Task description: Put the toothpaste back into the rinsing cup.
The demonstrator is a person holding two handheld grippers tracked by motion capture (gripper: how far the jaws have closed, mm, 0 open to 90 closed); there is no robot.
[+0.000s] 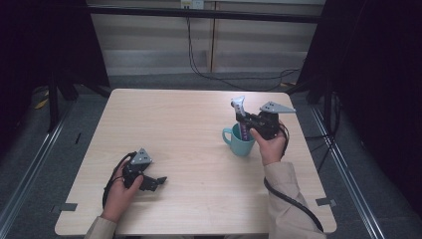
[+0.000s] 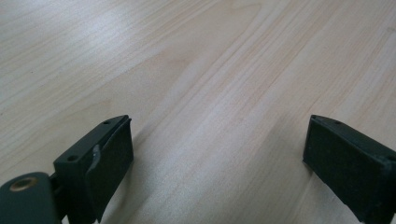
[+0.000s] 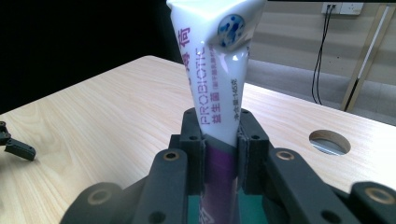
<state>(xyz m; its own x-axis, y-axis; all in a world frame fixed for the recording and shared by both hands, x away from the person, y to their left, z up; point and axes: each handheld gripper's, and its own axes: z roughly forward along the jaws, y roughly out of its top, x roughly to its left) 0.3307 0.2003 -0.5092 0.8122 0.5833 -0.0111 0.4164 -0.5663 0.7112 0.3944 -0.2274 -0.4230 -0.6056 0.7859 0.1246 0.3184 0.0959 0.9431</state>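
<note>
Placement of a tube in a cup, late stage. The right tool [image 1: 247,121] pinches a white-and-purple toothpaste tube [image 1: 241,115] about its middle, where the white print gives way to the purple band; the tube stands nearly upright, crimped end uppermost, with its lower end already inside the teal mug [image 1: 239,141] on the right half of the worktop [image 1: 184,129]. In the right gripper view the two pads press flat against either side of the tube [image 3: 218,93], and the teal of the mug shows directly beneath them — so the carrying and lowering appear largely done. What seems to remain is the release: opening the jaws so that the tube rests against the mug's wall, then drawing the tool clear without tipping the mug. Whether the tube's cap has reached the mug's bottom cannot be told. The left tool [image 1: 160,180] lies low over the near-left worktop, well apart from the mug — its jaws spread wide, holding nothing, with bare wood grain [image 2: 219,93] between them.
</note>
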